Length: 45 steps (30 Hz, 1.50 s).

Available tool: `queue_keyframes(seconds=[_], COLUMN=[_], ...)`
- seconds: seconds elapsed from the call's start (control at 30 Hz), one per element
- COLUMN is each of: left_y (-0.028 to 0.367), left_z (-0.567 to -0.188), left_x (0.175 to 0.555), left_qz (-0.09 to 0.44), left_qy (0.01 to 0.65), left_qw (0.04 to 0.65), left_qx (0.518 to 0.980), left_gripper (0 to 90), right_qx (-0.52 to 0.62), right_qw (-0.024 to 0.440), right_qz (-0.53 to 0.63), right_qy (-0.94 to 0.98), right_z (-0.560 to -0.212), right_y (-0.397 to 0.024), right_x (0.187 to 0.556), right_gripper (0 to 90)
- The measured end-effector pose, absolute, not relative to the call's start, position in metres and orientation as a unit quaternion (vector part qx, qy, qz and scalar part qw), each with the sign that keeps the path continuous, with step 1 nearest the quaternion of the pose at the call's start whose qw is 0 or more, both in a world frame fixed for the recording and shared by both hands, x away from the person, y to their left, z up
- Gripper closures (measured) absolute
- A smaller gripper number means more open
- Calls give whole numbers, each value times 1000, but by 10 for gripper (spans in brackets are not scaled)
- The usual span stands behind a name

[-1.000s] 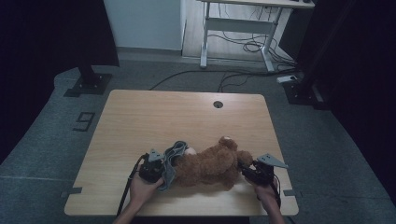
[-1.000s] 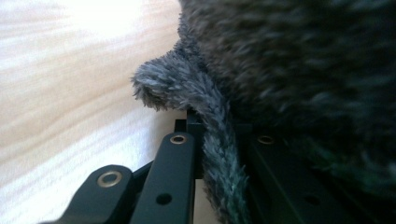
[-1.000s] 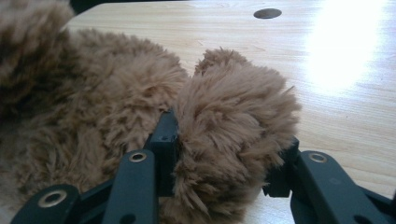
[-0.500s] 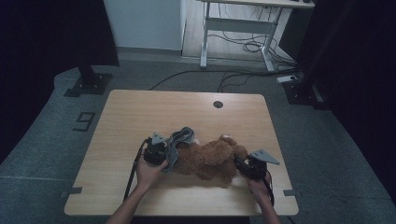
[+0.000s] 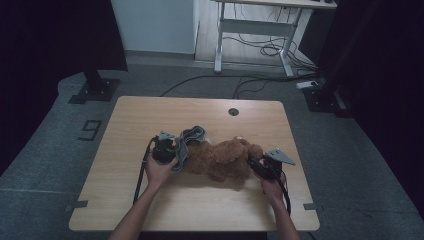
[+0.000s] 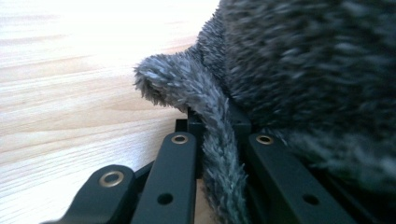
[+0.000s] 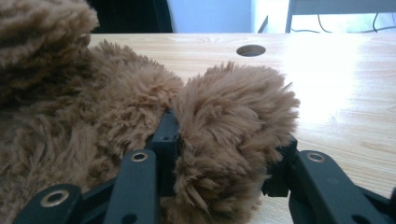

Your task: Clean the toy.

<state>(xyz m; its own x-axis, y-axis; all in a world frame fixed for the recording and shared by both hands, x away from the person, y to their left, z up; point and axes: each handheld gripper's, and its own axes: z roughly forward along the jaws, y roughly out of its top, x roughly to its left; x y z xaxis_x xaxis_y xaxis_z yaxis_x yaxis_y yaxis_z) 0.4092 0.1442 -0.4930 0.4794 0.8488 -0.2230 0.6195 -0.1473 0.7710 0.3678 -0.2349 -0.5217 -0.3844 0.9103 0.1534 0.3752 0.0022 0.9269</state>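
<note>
brown plush bear point(image 5: 222, 160) lying on its side on the wooden table point(image 5: 150, 115), toward the near edge, roughly centre. grey fuzzy garment point(image 5: 189, 142) bunched at the bear's left end, partly over it, touching the fur.

left gripper point(image 5: 165, 150) at the grey garment, held in left hand point(image 5: 159, 172); jaws clamped tight on a thin fold of the grey fabric point(image 6: 219, 154), strip running up between both black jaws in left gripper view, rest of the garment piled to the right of them. bare tabletop point(image 6: 70, 93) to the left of the jaws there.

right gripper point(image 5: 260, 167) at the bear's right end, held in right hand point(image 5: 272, 187), grey three-cornered plate on top. jaws part-way closed around a thick brown fuzzy limb point(image 7: 229, 135); fur bulging between the pads and pressed on both sides, so gripping it. cannot tell whether arm or leg. rest of bear's body point(image 7: 70, 130) spreading left in right gripper view, resting on the table.

round cable hole point(image 5: 233, 111) in table, far side, well apart from the bear. cables trailing from both grippers toward the near edge. white-legged desk point(image 5: 250, 30) and floor cables beyond the table.
</note>
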Motion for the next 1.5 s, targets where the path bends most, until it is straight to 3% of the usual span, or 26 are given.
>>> queue_keyframes(seconds=[0.17,0.3,0.43,0.6,0.9,1.1,1.23,1.37,1.5], left_y=[146,119,99,102,118,120,120,122,126], left_z=[-453,-430,-438,-455,-464,-465,-465,-468,-470], left_x=[401,402,407,398,353,340,335,330,325], left_qz=[141,156,150,157,177,175,169,168,151], left_qy=[461,424,418,419,384,377,374,373,374], left_qw=[478,471,430,423,468,474,479,482,488], left_qx=[734,757,786,788,776,776,776,775,774], left_gripper=[837,833,832,838,837,836,835,834,834], right_qx=[479,463,457,443,429,412,395,384,352], right_qw=[256,263,261,239,185,183,174,134,107], right_qz=[531,538,539,545,548,566,567,541,510], right_qy=[650,653,658,671,694,690,702,736,778], right_z=[-522,-519,-521,-523,-514,-476,-456,-465,-482], right_y=[-245,-245,-248,-254,-268,-272,-260,-241,-223], right_x=[356,349,345,334,308,306,318,337,335], right_gripper=[561,558,556,533,341,262,253,249,344])
